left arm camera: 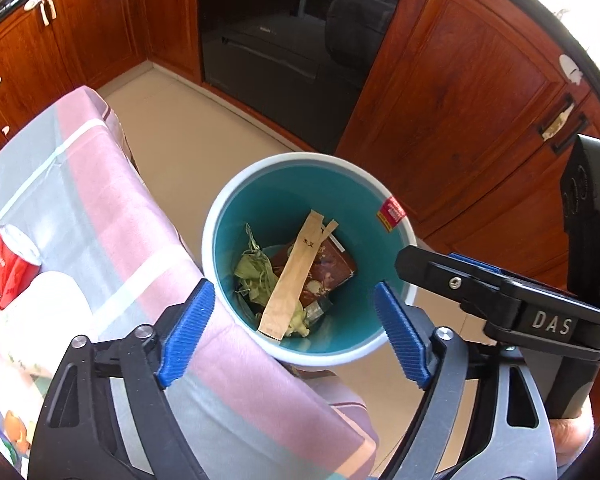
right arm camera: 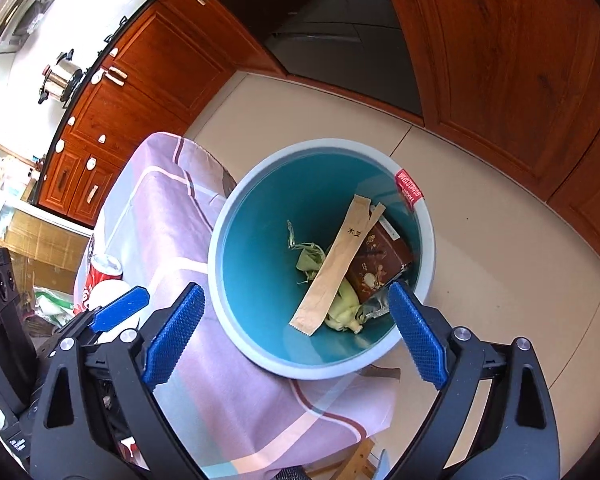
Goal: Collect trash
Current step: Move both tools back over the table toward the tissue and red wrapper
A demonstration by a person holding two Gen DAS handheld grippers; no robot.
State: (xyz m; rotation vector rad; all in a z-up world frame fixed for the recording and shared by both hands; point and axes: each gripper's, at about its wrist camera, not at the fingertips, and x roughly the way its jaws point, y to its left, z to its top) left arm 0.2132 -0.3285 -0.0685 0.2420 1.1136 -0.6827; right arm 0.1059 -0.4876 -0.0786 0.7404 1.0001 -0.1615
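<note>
A teal bin with a pale rim (left arm camera: 236, 196) (right arm camera: 236, 200) stands on the floor beside the table. Inside lie a long brown paper sleeve (left arm camera: 290, 280) (right arm camera: 334, 268), a dark brown packet (left arm camera: 330, 266) (right arm camera: 380, 264) and crumpled green scraps (left arm camera: 254, 270) (right arm camera: 342, 308). My left gripper (left arm camera: 298, 330) hangs over the bin, its blue pads wide apart and empty. My right gripper (right arm camera: 296, 334) is also above the bin, open with nothing between its pads. A red can (left arm camera: 6, 276) (right arm camera: 100, 274) stands on the table, left of the bin.
The table wears a pink and grey checked cloth (left arm camera: 112, 208) (right arm camera: 168, 216). A white cup (left arm camera: 44, 312) sits next to the can. Wooden cabinets (left arm camera: 460, 92) (right arm camera: 512, 60) and a dark oven door (left arm camera: 292, 40) stand behind the bin. Beige tile floor (right arm camera: 480, 264) surrounds it.
</note>
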